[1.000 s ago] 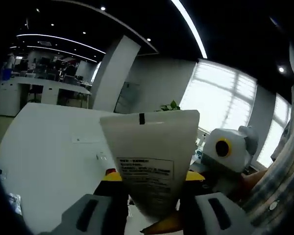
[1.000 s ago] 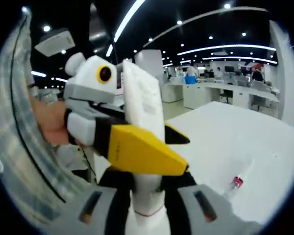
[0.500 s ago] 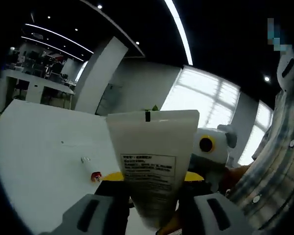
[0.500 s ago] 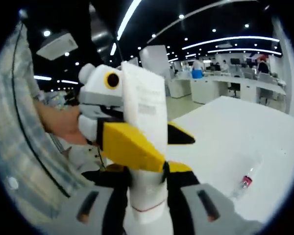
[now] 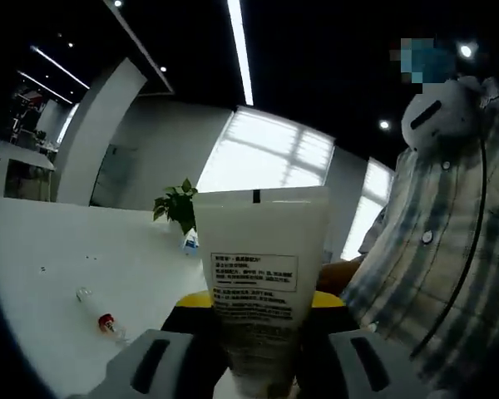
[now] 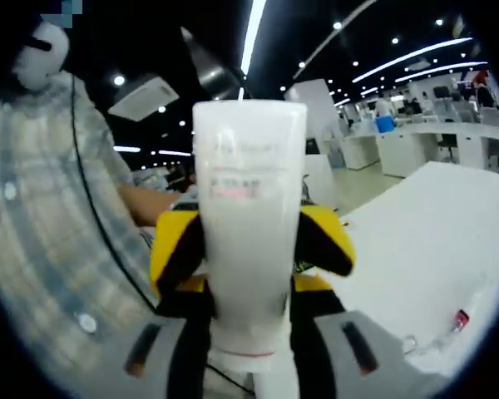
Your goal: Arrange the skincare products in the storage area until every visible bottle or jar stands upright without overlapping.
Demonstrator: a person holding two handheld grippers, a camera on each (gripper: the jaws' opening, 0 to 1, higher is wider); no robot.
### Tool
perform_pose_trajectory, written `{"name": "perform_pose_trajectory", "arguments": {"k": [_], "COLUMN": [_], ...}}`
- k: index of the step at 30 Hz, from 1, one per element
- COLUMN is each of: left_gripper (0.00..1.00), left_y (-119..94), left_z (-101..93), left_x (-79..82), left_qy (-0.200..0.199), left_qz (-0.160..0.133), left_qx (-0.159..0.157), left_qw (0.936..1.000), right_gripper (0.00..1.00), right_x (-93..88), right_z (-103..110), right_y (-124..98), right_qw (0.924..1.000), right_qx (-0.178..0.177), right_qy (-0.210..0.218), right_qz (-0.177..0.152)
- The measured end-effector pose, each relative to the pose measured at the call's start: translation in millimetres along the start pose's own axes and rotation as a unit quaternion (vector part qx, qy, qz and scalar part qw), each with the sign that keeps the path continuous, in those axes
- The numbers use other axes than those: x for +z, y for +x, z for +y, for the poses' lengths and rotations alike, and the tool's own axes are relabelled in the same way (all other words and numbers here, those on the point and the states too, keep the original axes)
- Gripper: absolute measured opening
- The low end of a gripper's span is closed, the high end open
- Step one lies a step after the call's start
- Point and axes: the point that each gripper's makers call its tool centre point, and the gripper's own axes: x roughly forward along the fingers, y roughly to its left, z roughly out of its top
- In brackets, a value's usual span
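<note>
A white squeeze tube [image 5: 259, 258] with a printed label stands up between my left gripper's [image 5: 258, 349] jaws, which are shut on its lower part. In the right gripper view the same tube [image 6: 248, 216] rises in the middle, cap end down with a thin red line, and my right gripper [image 6: 249, 341] is shut on that end. The left gripper's yellow fingers [image 6: 176, 249] clasp the tube from both sides, above the right jaws. The tube is held in the air above the white table [image 5: 41, 274].
A small clear bottle with a red cap [image 5: 100, 316] lies on the table, also seen as the red-capped bottle [image 6: 456, 321]. A small blue-and-white bottle [image 5: 189, 242] stands by a potted plant [image 5: 178, 208]. A person's plaid shirt [image 5: 432, 274] is close beside the grippers.
Both views have swung round with the hands. The left gripper now faces the right camera head-on instead of from the side. The tube stays held by both grippers.
</note>
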Motion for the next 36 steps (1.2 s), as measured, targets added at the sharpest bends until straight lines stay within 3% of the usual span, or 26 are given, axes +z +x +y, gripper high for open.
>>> {"name": "perform_pose_trajectory", "arguments": {"k": [5, 9, 11, 17, 19, 22, 29, 32, 36], "left_gripper": [0.37, 0.38, 0.39, 0.39, 0.38, 0.36, 0.33, 0.35, 0.38], "left_y": [2.6, 2.5, 4.7, 1.6, -0.4, -2.3, -11.3, -21.8, -26.1], "left_z": [-7.0, -6.2, -0.2, 22.0, 32.6, 41.5, 49.2, 59.0, 63.1], "left_x": [5.8, 10.8, 8.5, 6.0, 2.7, 0.4, 7.2, 10.6, 6.4], "left_qy": [-0.013, -0.012, -0.007, 0.001, 0.005, 0.016, 0.032, 0.012, -0.001], "left_qz": [-0.016, -0.033, -0.035, -0.037, -0.027, -0.022, -0.032, -0.046, -0.041], "left_qx": [-0.021, -0.018, 0.002, 0.071, 0.114, 0.152, 0.194, 0.232, 0.248], "left_qw": [0.9996, 0.9992, 0.9994, 0.9968, 0.9931, 0.9880, 0.9800, 0.9714, 0.9680], "right_gripper": [0.34, 0.32, 0.31, 0.29, 0.29, 0.28, 0.27, 0.27, 0.27], "right_x": [6.0, 10.5, 7.1, 2.4, -1.6, -4.5, 1.8, 1.1, 0.5], "right_z": [8.0, 5.6, -6.2, -23.1, -31.2, -40.3, -49.9, -57.5, -62.9], "right_y": [-2.3, -3.4, -2.5, 2.6, 3.3, 4.0, 2.4, -0.3, 0.4], "right_qw": [0.9989, 0.9986, 0.9984, 0.9941, 0.9907, 0.9851, 0.9770, 0.9715, 0.9659], "right_qx": [0.025, -0.002, -0.041, -0.106, -0.136, -0.170, -0.213, -0.237, -0.258], "right_qy": [0.026, 0.020, 0.007, 0.001, -0.008, -0.022, -0.016, -0.016, -0.021], "right_qz": [-0.030, -0.050, -0.039, -0.021, -0.004, 0.011, -0.005, -0.004, 0.000]}}
